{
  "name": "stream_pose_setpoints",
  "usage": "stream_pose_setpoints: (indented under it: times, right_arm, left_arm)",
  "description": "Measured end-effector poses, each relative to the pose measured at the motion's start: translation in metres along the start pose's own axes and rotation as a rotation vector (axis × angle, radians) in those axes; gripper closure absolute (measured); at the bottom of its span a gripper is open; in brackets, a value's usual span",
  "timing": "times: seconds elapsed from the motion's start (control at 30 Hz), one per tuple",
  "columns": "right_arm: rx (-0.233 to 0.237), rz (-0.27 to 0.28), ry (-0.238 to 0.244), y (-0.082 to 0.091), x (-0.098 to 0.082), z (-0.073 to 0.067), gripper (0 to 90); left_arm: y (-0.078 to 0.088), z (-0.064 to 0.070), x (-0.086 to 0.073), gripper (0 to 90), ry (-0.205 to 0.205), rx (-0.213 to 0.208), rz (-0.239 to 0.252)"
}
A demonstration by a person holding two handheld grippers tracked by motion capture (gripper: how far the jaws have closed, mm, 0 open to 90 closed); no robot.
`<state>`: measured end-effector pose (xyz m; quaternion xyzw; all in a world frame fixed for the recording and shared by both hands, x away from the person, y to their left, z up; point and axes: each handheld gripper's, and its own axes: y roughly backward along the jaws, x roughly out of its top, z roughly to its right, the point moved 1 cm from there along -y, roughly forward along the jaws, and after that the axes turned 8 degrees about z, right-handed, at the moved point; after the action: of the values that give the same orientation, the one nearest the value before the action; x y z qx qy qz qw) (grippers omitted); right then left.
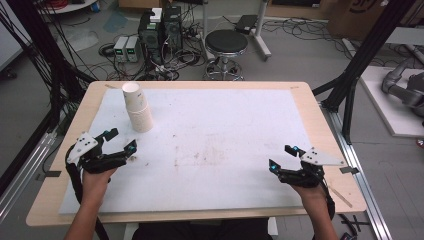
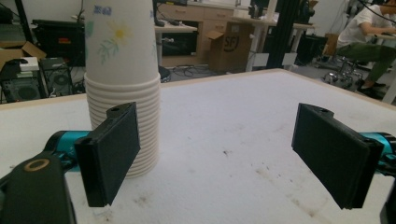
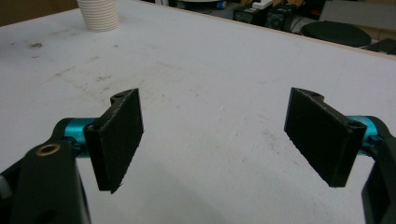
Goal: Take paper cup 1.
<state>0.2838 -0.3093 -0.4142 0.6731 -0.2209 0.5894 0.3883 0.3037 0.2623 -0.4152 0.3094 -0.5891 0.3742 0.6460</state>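
One stack of paper cups (image 1: 138,107) stands upright toward the far left of the table (image 1: 310,125), on the white mat (image 1: 225,130). Top cup sits noticeably higher than the nested rims below it; it carries a flower print, seen in the left gripper view.

Left gripper (image 1: 118,141): jaws spread wide, nothing between them. It hovers near the stack, just on the near side, not touching. From its own camera the stack (image 2: 122,88) rises just behind one jaw, off to the side of the gap rather than centred in it. My guess is the hand is lined up for an approach to the cups and needs to shift sideways before it could close on them.

Right gripper (image 1: 283,157): jaws also spread, empty. It sits at the near right of the table, well apart from the stack (image 3: 98,14), which shows small and far off at the top of its view. Probably parked out of the way, or waiting to steady or receive a cup.

Mat is scuffed and stained mid-table. A stool (image 1: 226,45) and computer boxes (image 1: 160,32) stand on the floor beyond the far edge.
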Motion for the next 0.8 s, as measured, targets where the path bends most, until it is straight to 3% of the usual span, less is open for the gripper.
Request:
stream_pose_setpoints:
  times: [0.17,0.5,0.8]
  right_arm:
    - [0.037,-0.015,0.007,-0.011,-0.001,-0.002,20.1]
    - [0.032,-0.017,0.006,-0.005,-0.003,-0.002,20.1]
    - [0.03,-0.023,0.008,-0.004,-0.002,-0.005,20.1]
  left_arm:
    - [-0.004,-0.003,0.006,15.2,0.006,0.016,-0.003]
    - [-0.016,-0.008,0.02,15.3,-0.004,0.009,-0.007]
    - [-0.038,-0.017,0.052,15.3,-0.049,0.016,-0.025]
